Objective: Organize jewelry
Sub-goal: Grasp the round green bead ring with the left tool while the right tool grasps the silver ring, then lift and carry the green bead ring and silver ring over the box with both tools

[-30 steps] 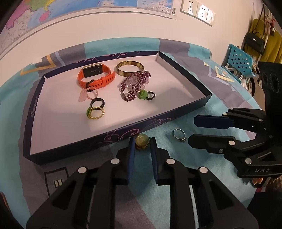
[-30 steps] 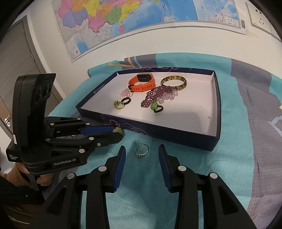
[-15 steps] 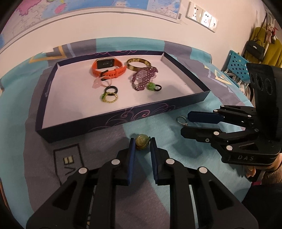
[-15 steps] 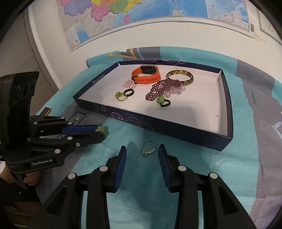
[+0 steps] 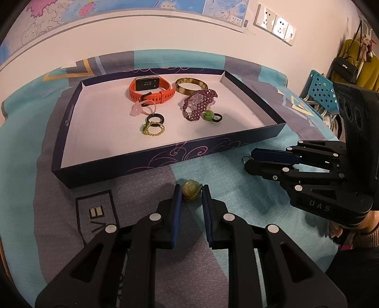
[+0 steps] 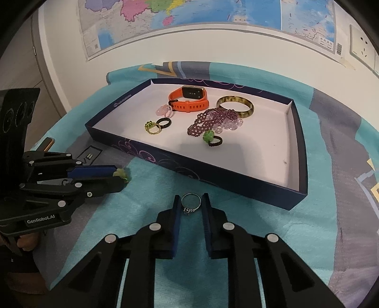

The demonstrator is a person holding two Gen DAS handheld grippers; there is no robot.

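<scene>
The right gripper (image 6: 191, 208) is closed on the silver ring (image 6: 190, 204) and the left gripper (image 5: 191, 193) on the green bead ring (image 5: 191, 187), both low over the cloth, the tray (image 6: 213, 176) straight ahead.

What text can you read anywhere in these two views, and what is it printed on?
"GenRobot.AI": white lettering on the black left gripper, on its body.
"DAS": on the black right gripper, on its body.
"VE": partial letters on the teal and grey patterned cloth.
Logo on the navy shallow cardboard tray: too small.
Orange smartwatch screen: blurred.
Wall map labels: unreadable.
</scene>
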